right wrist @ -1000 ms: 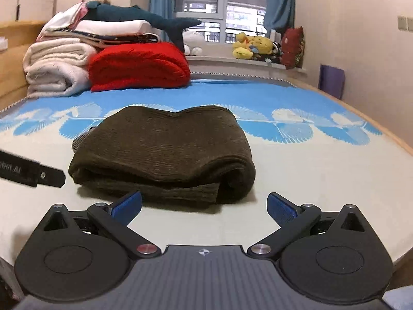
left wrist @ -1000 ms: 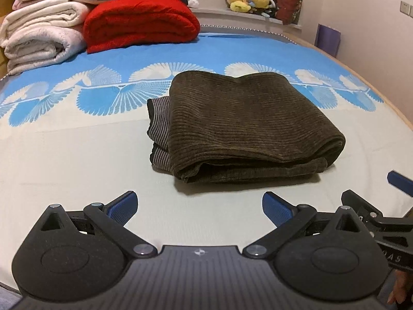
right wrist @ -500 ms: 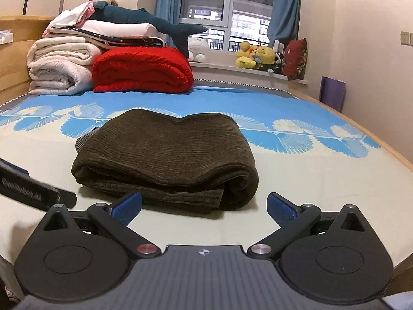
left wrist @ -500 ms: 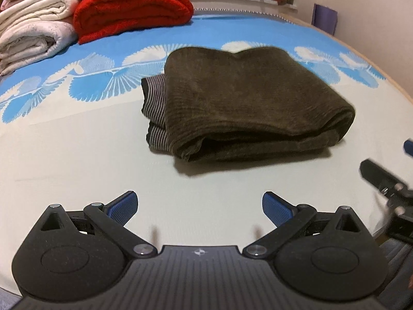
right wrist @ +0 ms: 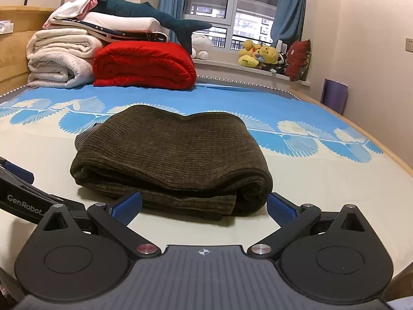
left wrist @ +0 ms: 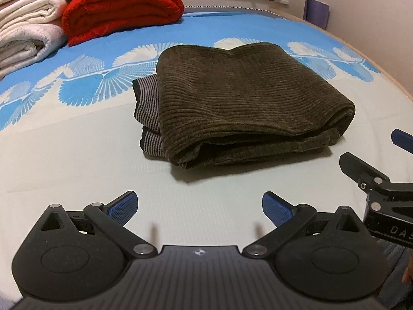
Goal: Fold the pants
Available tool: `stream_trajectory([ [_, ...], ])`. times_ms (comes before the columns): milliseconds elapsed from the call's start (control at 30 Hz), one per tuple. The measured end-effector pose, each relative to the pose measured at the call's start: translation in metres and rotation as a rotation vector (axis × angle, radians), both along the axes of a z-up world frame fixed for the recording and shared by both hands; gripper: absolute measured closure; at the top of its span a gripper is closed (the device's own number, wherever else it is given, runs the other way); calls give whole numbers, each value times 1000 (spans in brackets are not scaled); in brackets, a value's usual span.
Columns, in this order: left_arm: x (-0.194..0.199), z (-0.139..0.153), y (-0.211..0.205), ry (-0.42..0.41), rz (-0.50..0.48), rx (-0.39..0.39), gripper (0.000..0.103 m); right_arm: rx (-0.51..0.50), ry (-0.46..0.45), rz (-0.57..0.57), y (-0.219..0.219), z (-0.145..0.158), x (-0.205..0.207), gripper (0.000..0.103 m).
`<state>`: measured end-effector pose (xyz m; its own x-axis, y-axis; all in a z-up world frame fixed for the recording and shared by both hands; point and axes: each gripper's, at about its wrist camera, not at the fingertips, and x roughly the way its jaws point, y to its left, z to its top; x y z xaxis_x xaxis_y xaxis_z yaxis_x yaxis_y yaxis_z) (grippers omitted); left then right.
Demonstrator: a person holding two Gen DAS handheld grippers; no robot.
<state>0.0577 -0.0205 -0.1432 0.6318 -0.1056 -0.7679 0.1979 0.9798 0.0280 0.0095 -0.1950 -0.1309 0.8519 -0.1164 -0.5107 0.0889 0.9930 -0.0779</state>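
Note:
Dark olive corduroy pants (left wrist: 240, 98) lie folded into a thick rectangle on the bed, a striped waistband (left wrist: 148, 106) showing at their left end. My left gripper (left wrist: 198, 206) is open over bare sheet, short of the pants' near edge, with nothing between its blue pads. In the right wrist view the same pants (right wrist: 170, 155) sit just beyond my right gripper (right wrist: 204, 204), which is open and level with the near fold. The right gripper's fingers (left wrist: 361, 170) also show at the right edge of the left wrist view.
The bed sheet (left wrist: 77, 155) is pale with a blue shell pattern farther back. A red blanket (right wrist: 144, 64) and white folded blankets (right wrist: 59, 59) are stacked at the head. A plush shark (right wrist: 144, 15) lies on top. Soft toys (right wrist: 260, 54) line the windowsill. The bed's wooden edge (right wrist: 402, 165) runs along the right.
Both grippers have edged closer to the folded pants and stayed open. The left wrist view tilted down; the right gripper moved up into its right edge. The pants have not moved.

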Motion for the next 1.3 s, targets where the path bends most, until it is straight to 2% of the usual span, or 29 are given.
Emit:
stream_trajectory([
  [1300,3,-1,4,-17,28,11,0,-32,8,26,3,-4,6,1],
])
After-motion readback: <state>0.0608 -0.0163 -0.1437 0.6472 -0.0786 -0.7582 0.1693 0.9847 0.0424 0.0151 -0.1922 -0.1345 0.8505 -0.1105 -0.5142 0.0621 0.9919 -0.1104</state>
